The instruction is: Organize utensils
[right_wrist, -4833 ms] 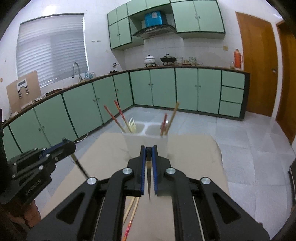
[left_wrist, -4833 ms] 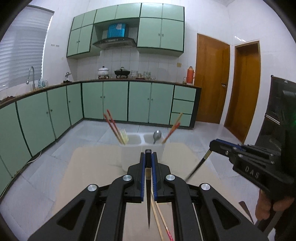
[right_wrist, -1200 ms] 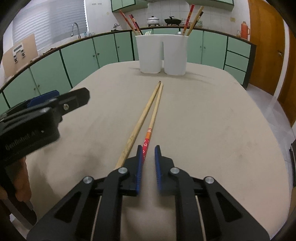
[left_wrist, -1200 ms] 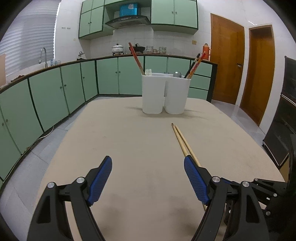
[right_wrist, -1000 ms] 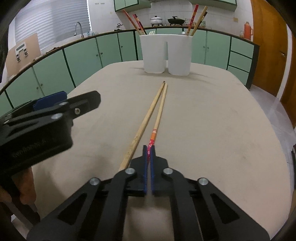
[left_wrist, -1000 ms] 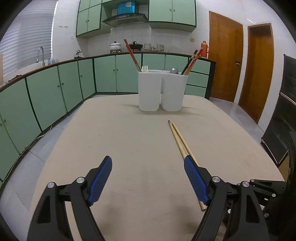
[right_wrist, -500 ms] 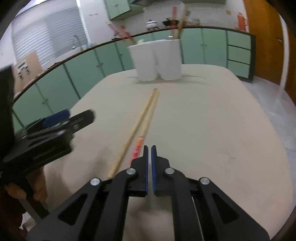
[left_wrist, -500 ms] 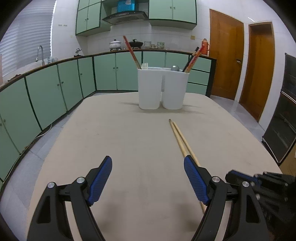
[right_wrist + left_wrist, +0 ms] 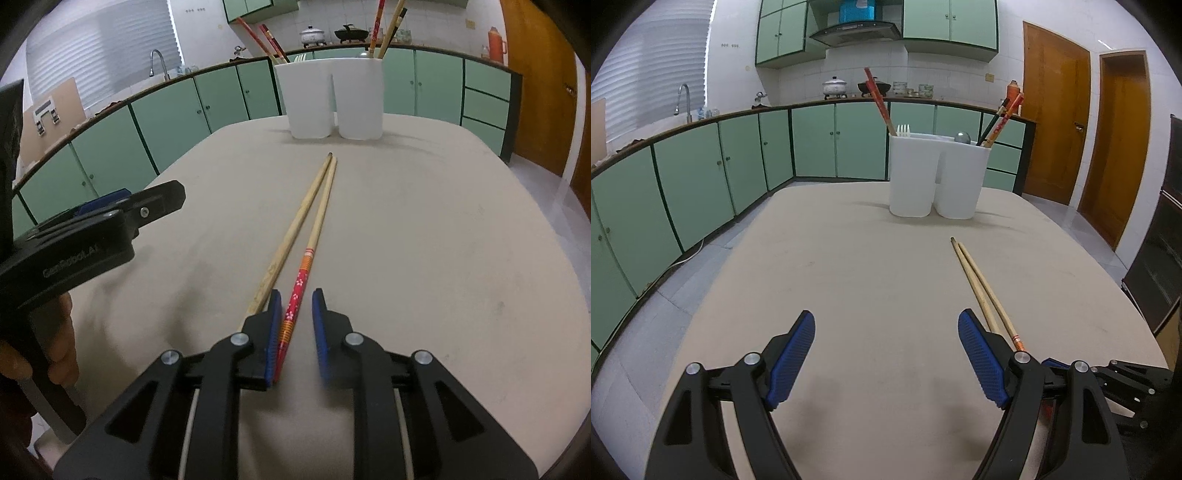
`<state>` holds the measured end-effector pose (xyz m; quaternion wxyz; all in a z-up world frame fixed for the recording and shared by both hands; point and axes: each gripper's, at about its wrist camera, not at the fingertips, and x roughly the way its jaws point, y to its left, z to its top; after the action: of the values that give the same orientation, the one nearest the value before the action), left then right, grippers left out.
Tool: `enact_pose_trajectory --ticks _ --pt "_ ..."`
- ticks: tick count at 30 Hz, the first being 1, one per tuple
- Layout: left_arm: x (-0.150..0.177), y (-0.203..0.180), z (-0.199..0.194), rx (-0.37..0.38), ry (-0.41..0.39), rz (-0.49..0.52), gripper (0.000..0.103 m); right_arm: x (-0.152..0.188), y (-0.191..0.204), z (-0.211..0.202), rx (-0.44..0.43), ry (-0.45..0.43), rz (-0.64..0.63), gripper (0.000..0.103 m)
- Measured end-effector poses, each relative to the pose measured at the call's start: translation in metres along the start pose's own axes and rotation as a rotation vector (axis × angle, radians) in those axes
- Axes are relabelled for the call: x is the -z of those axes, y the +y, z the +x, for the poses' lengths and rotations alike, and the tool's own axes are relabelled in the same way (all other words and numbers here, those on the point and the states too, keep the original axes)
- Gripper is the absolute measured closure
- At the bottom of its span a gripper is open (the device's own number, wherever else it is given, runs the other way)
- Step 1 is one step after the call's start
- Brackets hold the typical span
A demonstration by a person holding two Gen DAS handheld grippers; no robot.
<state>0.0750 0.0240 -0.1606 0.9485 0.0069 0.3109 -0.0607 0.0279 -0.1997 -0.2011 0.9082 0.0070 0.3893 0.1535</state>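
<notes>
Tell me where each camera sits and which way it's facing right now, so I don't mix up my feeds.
Left wrist: sits on the left tool, angled down across the table toward the white utensil holder; its two wide-open fingers show, nothing between them.
Right wrist: sits on the right tool, aimed along the red-patterned chopstick between its fingers, which have just been opening; a hand shows at left.
Shared: holder, both chopsticks, table; each view catches the other tool at its edge.

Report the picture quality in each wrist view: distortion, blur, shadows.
Left wrist view: fisheye bends the cabinets, dark corners, sharp, soft shadows beside the white holder. Right wrist view: same bending, the right gripper finger smeared, chopsticks sharp.
</notes>
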Motion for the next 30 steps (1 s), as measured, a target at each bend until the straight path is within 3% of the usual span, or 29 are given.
enact_pose_trajectory --ticks 6,17,23,30 --pt "0.000 0.000 0.000 0.007 0.004 -0.003 0.025 -0.004 -0.001 0.004 0.041 0.008 -0.017 0.098" --pt "0.002 -0.040 0.020 0.090 0.085 0.051 0.032 -0.007 -0.063 -0.018 0.138 -0.035 0.121 0.098" --pt "0.007 -0.051 0.041 0.111 0.174 0.042 0.044 -0.005 -0.073 -0.021 0.133 -0.041 0.139 0.098" --pt "0.003 -0.046 0.051 0.135 0.221 -0.007 0.075 -0.010 -0.076 -0.015 0.137 -0.027 0.148 0.098"
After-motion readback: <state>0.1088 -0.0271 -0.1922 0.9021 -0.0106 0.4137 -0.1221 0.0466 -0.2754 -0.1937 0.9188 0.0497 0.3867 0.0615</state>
